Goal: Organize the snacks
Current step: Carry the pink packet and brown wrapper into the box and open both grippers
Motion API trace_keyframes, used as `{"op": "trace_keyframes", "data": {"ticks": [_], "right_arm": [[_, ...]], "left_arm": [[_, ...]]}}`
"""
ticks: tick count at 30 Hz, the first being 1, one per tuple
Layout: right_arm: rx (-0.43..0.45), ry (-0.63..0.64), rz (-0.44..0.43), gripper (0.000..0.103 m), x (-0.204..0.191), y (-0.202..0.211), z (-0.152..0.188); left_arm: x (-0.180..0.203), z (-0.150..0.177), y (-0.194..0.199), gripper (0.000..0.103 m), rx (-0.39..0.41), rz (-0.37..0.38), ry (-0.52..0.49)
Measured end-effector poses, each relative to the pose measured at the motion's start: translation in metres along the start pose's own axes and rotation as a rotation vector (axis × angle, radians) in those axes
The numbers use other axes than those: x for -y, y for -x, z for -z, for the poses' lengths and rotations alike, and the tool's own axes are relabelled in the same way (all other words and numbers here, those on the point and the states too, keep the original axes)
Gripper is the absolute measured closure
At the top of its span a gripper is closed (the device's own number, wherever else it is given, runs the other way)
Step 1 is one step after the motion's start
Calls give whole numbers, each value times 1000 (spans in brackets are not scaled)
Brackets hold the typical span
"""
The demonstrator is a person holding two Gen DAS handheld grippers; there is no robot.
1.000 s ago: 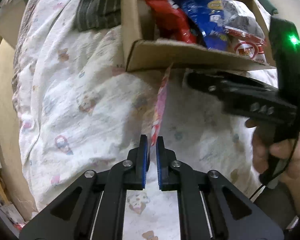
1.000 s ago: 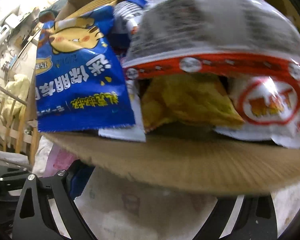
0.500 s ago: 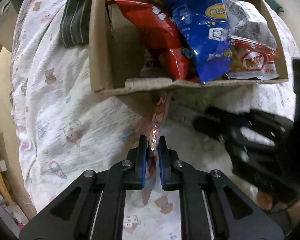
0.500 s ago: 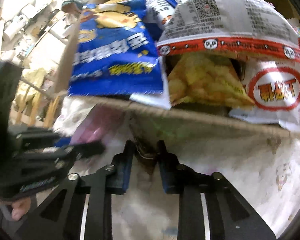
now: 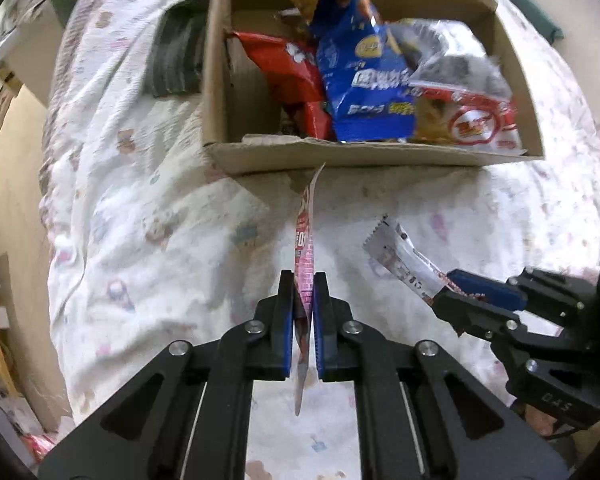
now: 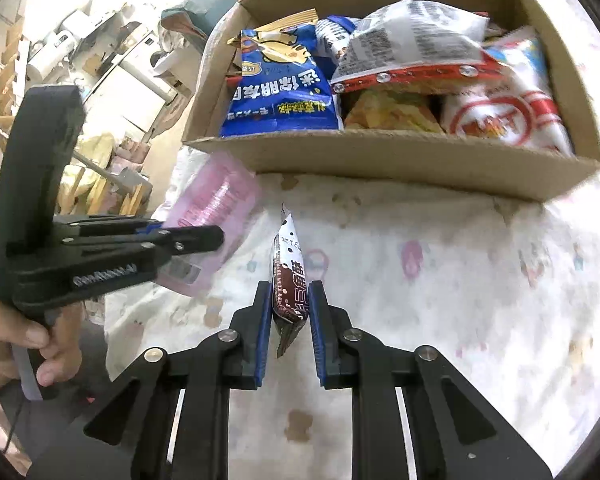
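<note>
Pinning pink packet [image 5: 305,264] edge-on, left hand-held gripper [image 5: 303,280].

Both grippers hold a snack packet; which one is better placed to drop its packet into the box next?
Left, marginally: left gripper holds the pink packet, whose tip nearly reaches the cardboard box; right gripper's brown packet sits farther back.

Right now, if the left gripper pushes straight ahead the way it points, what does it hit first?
Likely the cardboard box's near wall: the pink packet held in the left gripper already points at it, though depth is unclear.
</note>
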State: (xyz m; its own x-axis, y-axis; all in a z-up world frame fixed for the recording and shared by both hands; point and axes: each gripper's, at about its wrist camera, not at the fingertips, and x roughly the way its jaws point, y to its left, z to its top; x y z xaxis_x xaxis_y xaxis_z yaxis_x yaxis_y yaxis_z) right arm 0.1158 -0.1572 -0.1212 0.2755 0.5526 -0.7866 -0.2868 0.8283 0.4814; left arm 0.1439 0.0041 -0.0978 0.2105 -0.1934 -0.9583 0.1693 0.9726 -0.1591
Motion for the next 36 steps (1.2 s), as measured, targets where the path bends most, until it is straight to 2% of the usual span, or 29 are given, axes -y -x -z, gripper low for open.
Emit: {"op": "trace_keyframes", "data": {"ticks": [6,11,15,21,24,29,31,36], "right_arm": [[58,-20,-22,84,-5,30,6],[135,-30,-39,84,-10,58,-3],[209,-50,-29,84,0,84,-18],[287,-96,24,84,22,107,-57],[319,-115,51,84,33,112,-82],[348,-129,85,84,51,113,-116],[345,-140,91,84,59,105,-128],[319,-168,93,84,75,86,-134]], "left_arm": [[6,17,45,97,109,27,65],[-8,9,74,97,231,23,70],[-9,-14,100,97,296,16,73],[-2,-56,109,97,355,11,55],[4,-76,98,97,351,-7,35],[10,-108,63,97,298,49,43],[11,-119,45,97,275,39,44],[2,-134,13,97,213,74,80]]}}
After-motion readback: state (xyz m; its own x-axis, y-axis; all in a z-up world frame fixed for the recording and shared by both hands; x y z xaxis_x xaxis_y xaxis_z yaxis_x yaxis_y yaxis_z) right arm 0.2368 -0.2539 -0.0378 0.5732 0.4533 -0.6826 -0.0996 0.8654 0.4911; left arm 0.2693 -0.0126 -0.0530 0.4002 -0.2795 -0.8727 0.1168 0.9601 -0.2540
